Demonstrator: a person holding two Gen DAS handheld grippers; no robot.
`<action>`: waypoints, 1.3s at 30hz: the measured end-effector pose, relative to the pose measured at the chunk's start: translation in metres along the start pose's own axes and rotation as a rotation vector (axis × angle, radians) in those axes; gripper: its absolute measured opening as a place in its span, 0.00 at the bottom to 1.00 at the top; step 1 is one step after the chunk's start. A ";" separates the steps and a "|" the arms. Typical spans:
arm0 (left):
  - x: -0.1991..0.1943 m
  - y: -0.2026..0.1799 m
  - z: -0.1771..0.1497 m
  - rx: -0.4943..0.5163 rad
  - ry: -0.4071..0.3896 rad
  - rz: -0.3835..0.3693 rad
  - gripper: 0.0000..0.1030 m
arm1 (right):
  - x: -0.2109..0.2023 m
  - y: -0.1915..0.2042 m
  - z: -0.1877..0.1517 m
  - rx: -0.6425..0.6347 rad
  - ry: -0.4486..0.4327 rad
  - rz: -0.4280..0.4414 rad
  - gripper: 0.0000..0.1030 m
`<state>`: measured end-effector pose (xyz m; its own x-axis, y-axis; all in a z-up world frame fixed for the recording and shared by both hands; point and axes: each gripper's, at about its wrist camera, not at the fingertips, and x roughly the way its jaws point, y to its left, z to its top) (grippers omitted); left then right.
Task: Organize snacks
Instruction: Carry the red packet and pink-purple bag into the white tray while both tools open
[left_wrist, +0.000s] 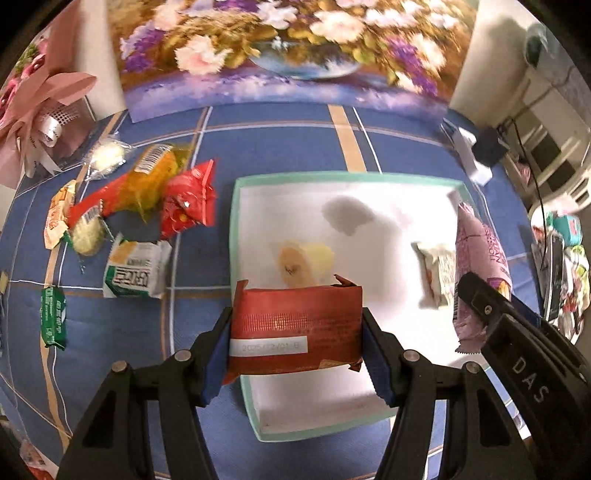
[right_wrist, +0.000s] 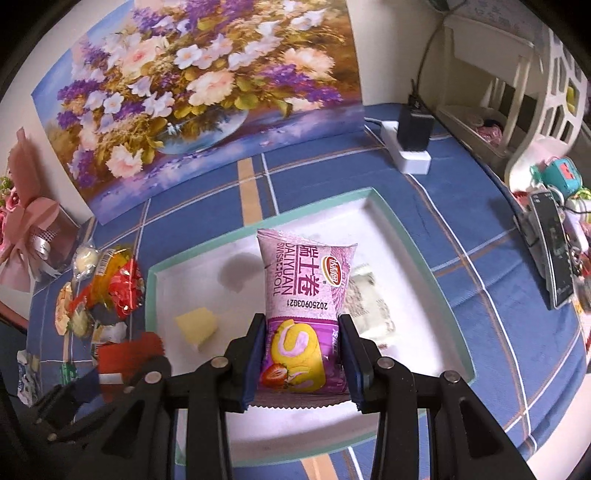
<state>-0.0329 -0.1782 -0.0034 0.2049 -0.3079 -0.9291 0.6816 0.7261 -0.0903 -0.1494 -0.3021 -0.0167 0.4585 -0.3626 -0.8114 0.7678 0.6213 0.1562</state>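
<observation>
My left gripper (left_wrist: 297, 334) is shut on a red snack packet (left_wrist: 295, 325), held above the near left edge of a white tray with a mint rim (left_wrist: 233, 221). My right gripper (right_wrist: 302, 350) is shut on a purple Swiss roll packet (right_wrist: 306, 295) over the same tray (right_wrist: 391, 218). Inside the tray lie a yellow cake piece (right_wrist: 195, 324) and a pale wrapped snack (right_wrist: 365, 302), which the left wrist view shows as the cake (left_wrist: 304, 260) and the snack (left_wrist: 437, 273). The right gripper with the purple packet (left_wrist: 480, 258) also shows at the right of the left wrist view.
A pile of loose snacks (left_wrist: 147, 192) lies on the blue checked cloth left of the tray, with a white-green packet (left_wrist: 135, 271) and a green packet (left_wrist: 53, 317) nearer. A flower painting (right_wrist: 192, 96) leans at the back. A power strip with a black adapter (right_wrist: 410, 140) sits back right, and a phone (right_wrist: 550, 247) at the right edge.
</observation>
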 end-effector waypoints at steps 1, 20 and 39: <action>0.002 -0.003 -0.001 0.007 0.009 0.002 0.64 | 0.000 -0.002 -0.002 0.004 0.007 0.001 0.40; 0.016 0.004 -0.007 -0.049 0.086 -0.024 0.65 | 0.008 -0.003 -0.008 -0.004 0.079 -0.003 0.40; 0.000 0.044 0.001 -0.186 0.009 0.036 0.70 | 0.016 -0.001 -0.007 -0.010 0.116 0.018 0.45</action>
<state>-0.0023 -0.1471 -0.0067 0.2195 -0.2749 -0.9361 0.5325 0.8377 -0.1212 -0.1461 -0.3034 -0.0342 0.4171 -0.2686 -0.8683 0.7550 0.6342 0.1665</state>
